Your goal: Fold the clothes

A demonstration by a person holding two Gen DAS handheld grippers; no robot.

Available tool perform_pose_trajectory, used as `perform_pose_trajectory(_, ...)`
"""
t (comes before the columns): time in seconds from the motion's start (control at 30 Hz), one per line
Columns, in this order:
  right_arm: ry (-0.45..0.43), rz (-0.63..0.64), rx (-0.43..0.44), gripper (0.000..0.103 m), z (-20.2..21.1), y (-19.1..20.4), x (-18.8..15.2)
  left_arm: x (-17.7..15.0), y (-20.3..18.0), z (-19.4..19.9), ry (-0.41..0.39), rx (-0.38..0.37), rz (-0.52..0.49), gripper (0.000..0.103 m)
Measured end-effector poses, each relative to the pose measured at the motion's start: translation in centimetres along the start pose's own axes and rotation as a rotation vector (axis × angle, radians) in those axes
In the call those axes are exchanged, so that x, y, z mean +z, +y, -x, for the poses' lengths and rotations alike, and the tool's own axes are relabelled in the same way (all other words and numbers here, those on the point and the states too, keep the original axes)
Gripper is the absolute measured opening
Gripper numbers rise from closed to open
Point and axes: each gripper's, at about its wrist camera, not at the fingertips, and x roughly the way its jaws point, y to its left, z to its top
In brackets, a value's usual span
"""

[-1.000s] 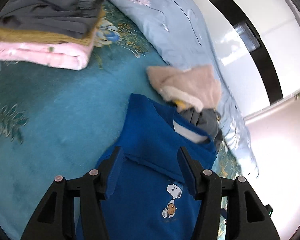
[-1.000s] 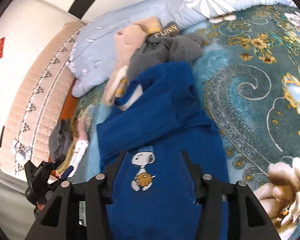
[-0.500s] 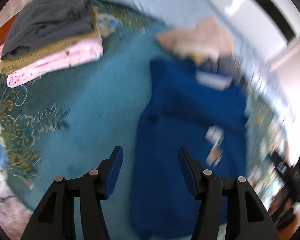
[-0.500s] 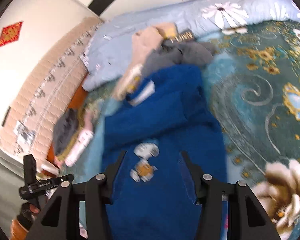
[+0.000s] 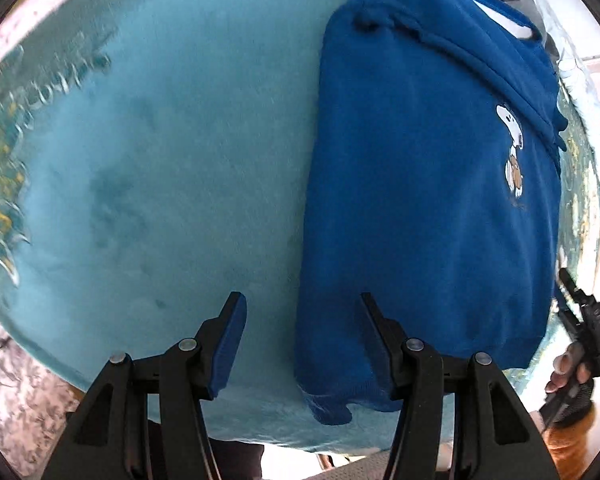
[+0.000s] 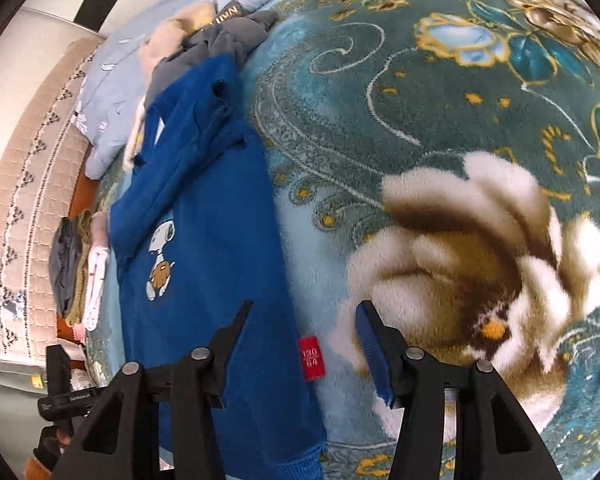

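A blue sweatshirt [image 5: 420,184] with a cartoon dog print lies flat on the teal blanket [image 5: 160,160], sleeves folded in across the chest. My left gripper [image 5: 300,340] is open over the garment's lower left edge near the hem, nothing between its fingers. In the right wrist view the same sweatshirt [image 6: 204,280] shows a red size tag [image 6: 311,358] at its right side seam. My right gripper [image 6: 302,340] is open, straddling that seam near the hem and holding nothing.
A heap of unfolded clothes [image 6: 212,36], beige and grey, lies beyond the collar against a light blue quilt [image 6: 112,92]. A stack of folded clothes [image 6: 78,276] sits left of the sweatshirt. The blanket's flower pattern [image 6: 480,248] spreads to the right. The bed edge is close below both grippers.
Both grippers drew back from the sweatshirt's chest toward its hem and spread apart, the left to the left edge, the right to the right seam. Both stayed open.
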Motion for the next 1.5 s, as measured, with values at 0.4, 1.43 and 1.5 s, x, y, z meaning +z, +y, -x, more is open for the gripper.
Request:
perform_pose_trajectory(0.4,0.186,-0.062,0.155,0.053,-1.2,-0.7,-2.8,-0.2,0.3,-1.9,0.089,-0.065,0.030,0.057)
perform_pose_trajectory(1.43,0.121,-0.105,0.271,0.009,8.6,4.9,-2.9,0.1,0.8,14.9,-0.229,-0.218,-0.144,0.007)
perform_pose_trajectory(1.5,0.124,-0.106,0.281,0.009,9.5,5.0,-3.2,-0.1,0.7,15.5,-0.232,-0.233,-0.169,0.007)
